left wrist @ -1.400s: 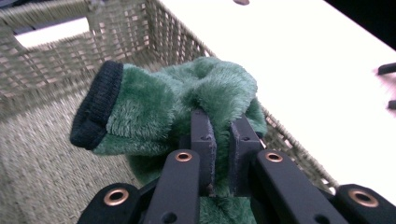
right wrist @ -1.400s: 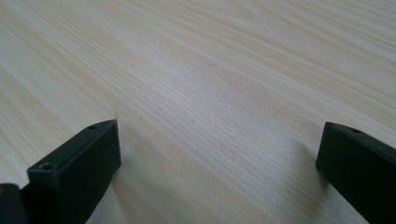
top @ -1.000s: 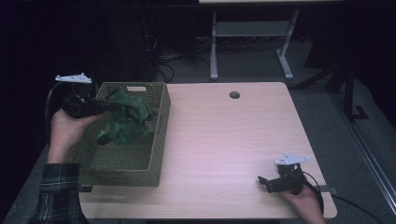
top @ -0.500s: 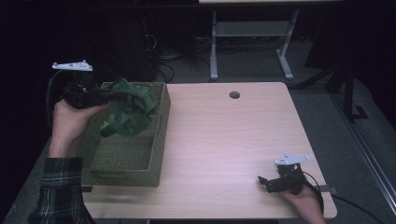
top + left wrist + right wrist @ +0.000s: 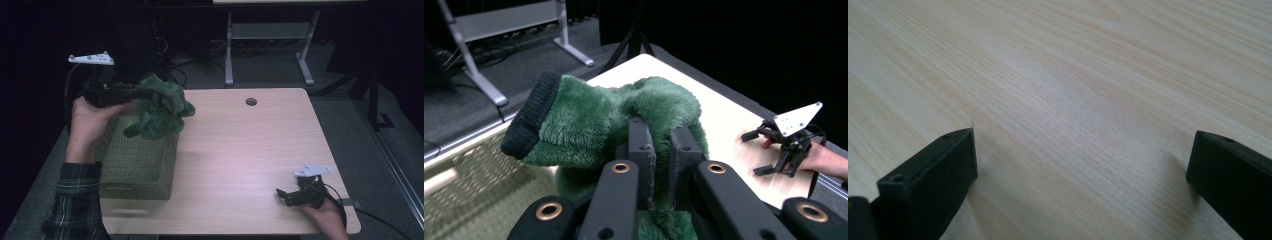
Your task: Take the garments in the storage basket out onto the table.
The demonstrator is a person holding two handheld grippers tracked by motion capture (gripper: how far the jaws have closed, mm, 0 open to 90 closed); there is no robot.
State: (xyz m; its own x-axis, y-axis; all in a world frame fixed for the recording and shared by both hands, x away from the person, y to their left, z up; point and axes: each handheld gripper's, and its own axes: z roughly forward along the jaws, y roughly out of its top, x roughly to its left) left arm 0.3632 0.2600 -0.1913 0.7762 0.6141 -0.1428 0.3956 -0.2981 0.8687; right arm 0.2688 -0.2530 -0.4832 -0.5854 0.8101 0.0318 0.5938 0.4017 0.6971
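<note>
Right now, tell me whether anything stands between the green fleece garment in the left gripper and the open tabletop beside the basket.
Nothing visible does. The left gripper is shut on the green fleece garment, which hangs above the woven basket, clear of its rim. The wooden tabletop to its right is bare up to the right gripper, resting open at the near corner.

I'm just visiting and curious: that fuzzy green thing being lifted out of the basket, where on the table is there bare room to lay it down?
The widest free patch is the bare table between the basket and the right gripper, up to the round hole. The left side is crowded: the basket fills it, and the left gripper holds the green garment above it.
</note>
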